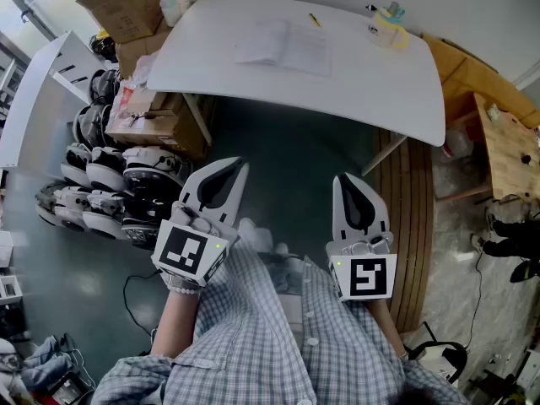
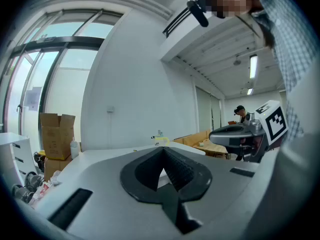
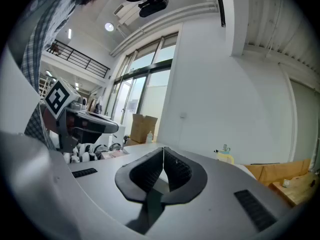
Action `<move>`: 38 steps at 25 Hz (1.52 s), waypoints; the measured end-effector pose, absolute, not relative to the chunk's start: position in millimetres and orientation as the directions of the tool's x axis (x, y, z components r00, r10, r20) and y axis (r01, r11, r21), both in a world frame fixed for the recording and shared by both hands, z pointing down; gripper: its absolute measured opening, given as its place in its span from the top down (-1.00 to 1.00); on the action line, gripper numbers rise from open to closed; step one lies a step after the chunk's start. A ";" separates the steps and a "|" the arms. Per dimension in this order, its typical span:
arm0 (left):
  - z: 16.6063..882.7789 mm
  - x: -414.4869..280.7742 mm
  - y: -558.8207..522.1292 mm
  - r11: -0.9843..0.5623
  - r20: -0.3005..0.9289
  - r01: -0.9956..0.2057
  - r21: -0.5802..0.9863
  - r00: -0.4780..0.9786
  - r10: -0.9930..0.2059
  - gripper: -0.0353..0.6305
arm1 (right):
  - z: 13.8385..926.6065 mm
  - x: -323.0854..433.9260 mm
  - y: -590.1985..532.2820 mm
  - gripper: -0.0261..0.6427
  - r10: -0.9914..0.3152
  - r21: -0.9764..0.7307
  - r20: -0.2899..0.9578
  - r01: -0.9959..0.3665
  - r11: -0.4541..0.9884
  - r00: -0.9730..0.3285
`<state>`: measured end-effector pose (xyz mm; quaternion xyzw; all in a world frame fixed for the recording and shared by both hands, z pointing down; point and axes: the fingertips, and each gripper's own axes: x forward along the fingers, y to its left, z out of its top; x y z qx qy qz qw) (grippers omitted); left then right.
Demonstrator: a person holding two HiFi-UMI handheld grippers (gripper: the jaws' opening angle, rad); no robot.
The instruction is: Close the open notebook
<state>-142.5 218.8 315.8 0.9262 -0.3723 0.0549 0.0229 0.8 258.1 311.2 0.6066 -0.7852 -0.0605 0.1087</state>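
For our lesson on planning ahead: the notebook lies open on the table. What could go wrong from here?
1. The left tool and right tool are both shut. Nudging the flat notebook may slide it rather than fold it.
2. A careless sweep could knock over the yellow container on the same table.
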 end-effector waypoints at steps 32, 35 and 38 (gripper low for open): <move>326.6 -162.5 135.4 -0.757 0.161 -0.653 0.016 0.749 -0.643 0.87 | 312.0 -24.4 173.6 0.86 -0.972 0.215 0.118 -0.950 0.226 -0.205; 327.4 -174.8 120.5 -0.755 0.173 -0.656 0.012 0.745 -0.645 0.87 | 310.6 -33.5 158.8 0.85 -0.973 0.220 0.117 -0.950 0.223 -0.201; 326.1 -183.7 108.0 -0.758 0.169 -0.652 0.004 0.748 -0.642 0.87 | 308.7 -42.4 146.0 0.86 -0.974 0.226 0.115 -0.949 0.217 -0.196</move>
